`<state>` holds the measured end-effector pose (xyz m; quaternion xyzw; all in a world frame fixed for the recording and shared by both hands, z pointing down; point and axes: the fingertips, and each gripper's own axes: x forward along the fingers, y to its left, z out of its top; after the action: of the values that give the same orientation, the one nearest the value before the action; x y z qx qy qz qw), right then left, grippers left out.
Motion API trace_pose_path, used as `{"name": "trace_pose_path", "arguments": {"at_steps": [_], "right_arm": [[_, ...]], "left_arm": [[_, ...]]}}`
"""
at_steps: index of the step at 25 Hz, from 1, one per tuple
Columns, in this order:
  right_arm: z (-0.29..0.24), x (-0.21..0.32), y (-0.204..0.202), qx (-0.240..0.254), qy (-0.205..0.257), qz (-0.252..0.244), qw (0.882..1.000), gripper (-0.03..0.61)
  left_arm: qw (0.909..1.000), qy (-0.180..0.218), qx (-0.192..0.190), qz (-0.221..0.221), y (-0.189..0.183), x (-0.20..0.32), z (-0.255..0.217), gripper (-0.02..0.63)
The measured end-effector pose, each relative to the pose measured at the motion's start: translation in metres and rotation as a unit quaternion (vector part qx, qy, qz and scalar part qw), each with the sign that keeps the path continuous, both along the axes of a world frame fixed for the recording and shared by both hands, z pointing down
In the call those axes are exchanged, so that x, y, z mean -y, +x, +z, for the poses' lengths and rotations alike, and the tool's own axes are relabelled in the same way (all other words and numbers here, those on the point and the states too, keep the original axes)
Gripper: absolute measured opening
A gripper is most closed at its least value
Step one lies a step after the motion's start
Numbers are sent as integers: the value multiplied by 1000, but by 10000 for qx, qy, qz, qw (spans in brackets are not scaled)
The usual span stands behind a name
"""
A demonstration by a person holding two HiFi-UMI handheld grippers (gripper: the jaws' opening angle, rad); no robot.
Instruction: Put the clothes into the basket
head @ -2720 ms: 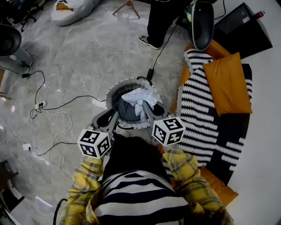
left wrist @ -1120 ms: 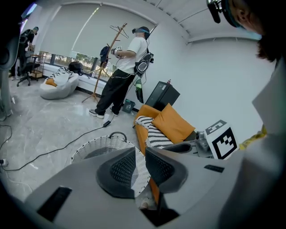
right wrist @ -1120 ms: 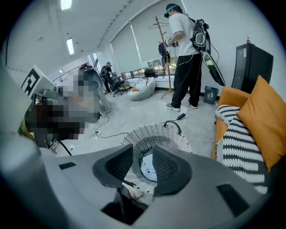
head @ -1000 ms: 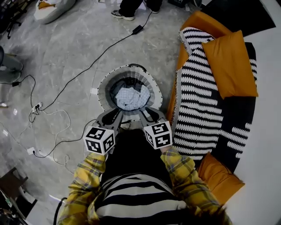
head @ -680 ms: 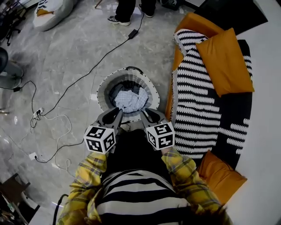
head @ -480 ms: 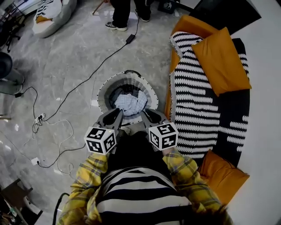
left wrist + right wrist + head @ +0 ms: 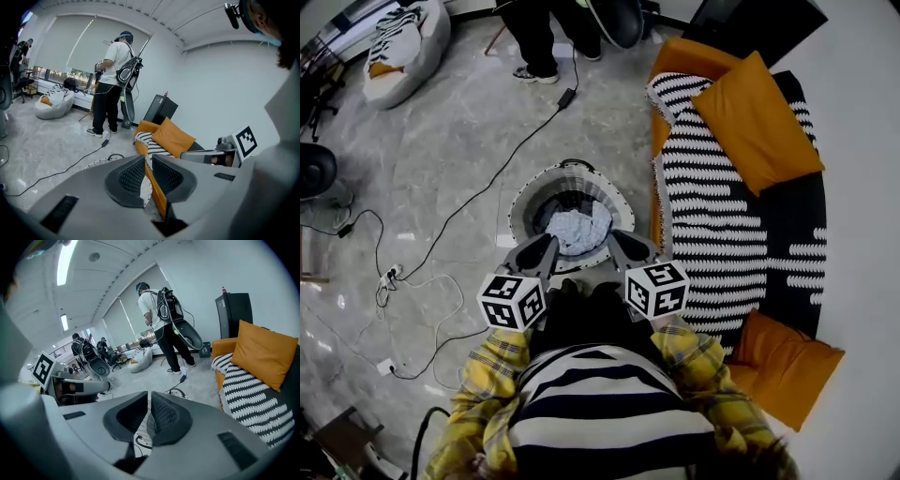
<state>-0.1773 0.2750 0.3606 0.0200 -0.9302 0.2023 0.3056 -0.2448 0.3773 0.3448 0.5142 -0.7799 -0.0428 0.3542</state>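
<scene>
The round woven basket [image 7: 523, 192] stands on the grey floor, with a pale checked garment [image 7: 578, 228] lying on darker clothes inside it. Both grippers hang above its near rim and hold nothing. My left gripper [image 7: 551, 241] has its pads a narrow slit apart, and through that slit the left gripper view [image 7: 146, 158] shows the basket's rim [image 7: 100, 161]. My right gripper [image 7: 615, 237] is closing; in the right gripper view [image 7: 148, 394] its pad tips nearly touch with nothing between them.
An orange sofa with a black-and-white striped blanket [image 7: 722, 206] and orange cushions [image 7: 755, 112] runs along the right of the basket. Cables [image 7: 422, 281] trail over the floor at left. A person [image 7: 530, 37] stands beyond the basket, and a bean bag [image 7: 403, 42] lies far left.
Both grippers have come up and away from the clothes, which stay in the basket. The basket looks smaller and farther than before.
</scene>
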Motion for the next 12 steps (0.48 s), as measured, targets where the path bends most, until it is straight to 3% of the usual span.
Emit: {"name": "trace_pose_path", "arguments": {"at_steps": [12], "right_arm": [[1, -19, 12, -66, -40, 115, 9999, 26]], "left_arm": [[9999, -61, -9, 134, 2, -17, -1, 57]]}}
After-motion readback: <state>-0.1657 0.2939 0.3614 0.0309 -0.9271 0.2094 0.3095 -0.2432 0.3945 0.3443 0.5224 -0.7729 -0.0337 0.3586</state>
